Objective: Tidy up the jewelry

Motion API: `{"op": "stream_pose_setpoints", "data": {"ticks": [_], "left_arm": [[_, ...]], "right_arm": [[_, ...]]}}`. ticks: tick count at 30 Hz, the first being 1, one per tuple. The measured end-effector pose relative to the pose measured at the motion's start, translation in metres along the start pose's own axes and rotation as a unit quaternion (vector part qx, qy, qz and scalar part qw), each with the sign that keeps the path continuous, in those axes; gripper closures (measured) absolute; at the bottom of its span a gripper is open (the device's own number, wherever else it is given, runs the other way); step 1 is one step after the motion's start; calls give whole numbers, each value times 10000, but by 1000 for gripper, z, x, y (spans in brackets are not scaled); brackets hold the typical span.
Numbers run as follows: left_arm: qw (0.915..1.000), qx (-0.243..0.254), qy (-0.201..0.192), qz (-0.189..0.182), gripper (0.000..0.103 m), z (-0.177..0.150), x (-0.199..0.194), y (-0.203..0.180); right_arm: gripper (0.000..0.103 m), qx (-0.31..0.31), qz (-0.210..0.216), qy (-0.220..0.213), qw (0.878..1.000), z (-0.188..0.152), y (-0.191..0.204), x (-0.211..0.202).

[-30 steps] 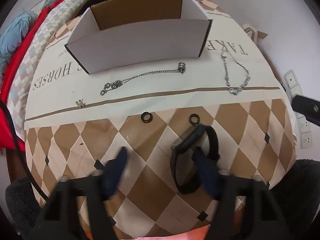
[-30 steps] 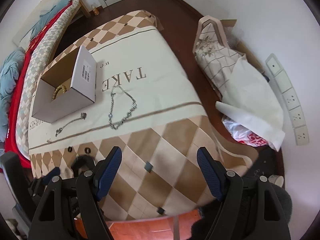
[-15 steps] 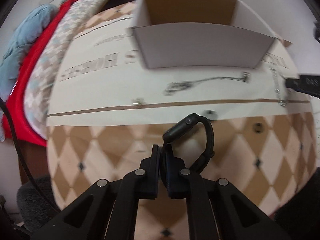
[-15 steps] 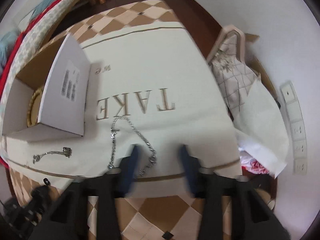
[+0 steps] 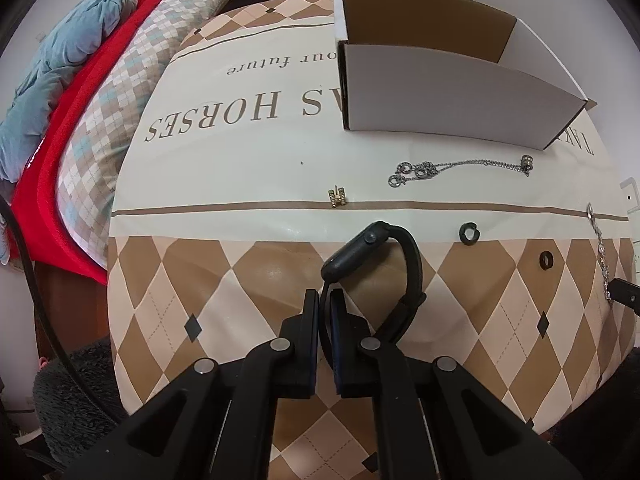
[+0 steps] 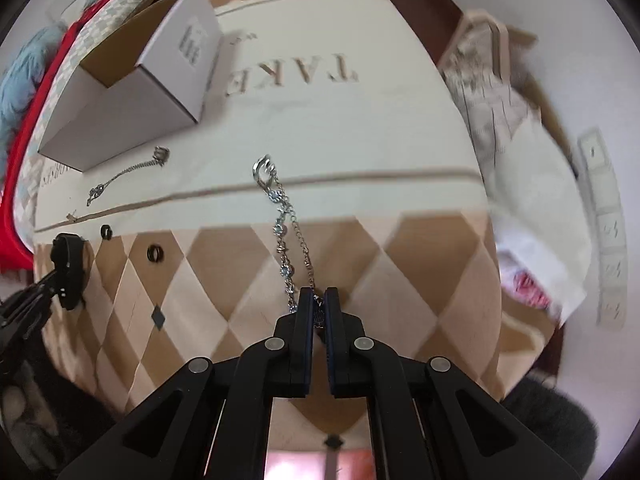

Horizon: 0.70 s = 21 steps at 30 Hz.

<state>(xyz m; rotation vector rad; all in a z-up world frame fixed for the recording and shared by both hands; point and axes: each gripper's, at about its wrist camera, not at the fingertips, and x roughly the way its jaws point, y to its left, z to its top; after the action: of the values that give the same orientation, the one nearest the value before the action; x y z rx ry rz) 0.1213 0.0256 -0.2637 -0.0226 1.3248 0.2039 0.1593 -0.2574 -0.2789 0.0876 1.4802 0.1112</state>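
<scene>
Currently, left gripper [image 5: 325, 300]: clamped on black watch [image 5: 376, 276] strap.
Right gripper [image 6: 319, 304]: pinching silver necklace [image 6: 285, 236], chain trailing forward.
Destination: white box [image 5: 452, 92], ahead-right of watch; left nearer.

We see a smooth, slightly glossy tablecloth [image 5: 248, 280], likely vinyl, catching soft glare. The box [image 5: 452, 92] is cardboard, matt white outside and raw brown inside. Both chains, the necklace [image 6: 286, 236] and the bracelet [image 5: 460, 167], look like shiny silver metal. The watch [image 5: 376, 264] looks like matt black rubber or plastic. The blanket [image 5: 48, 92] is soft cloth.
</scene>
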Motion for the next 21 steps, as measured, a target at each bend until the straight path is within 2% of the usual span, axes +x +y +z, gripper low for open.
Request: {"op": "stream_pose_setpoints", "data": {"ticks": [3,8,10,11,17,21], "left_arm": [[10000,30,3,20,100,0,1,-1],[10000,-10,-31,-1,100,-2,-4,-3],[10000,-25,-53,-11,100,0,-5,-2],[10000,-35,-72,-19,100,0,-7,-2],[9996,-48,-268,-91,100,4,-26,3],[9990,-67,-409,-172,101,12,-40,6]], "right_arm": [[97,189,58,21,9998,2,-5,0],[97,-207,-502,-211,9983,4,15,1],[98,-380,-596,-349,9969,4,20,1],[102,-385,-565,-369,9970,5,23,1],[103,11,164,-837,9964,7,19,-29],[103,4,409,-1125,9928,9,26,-55]]}}
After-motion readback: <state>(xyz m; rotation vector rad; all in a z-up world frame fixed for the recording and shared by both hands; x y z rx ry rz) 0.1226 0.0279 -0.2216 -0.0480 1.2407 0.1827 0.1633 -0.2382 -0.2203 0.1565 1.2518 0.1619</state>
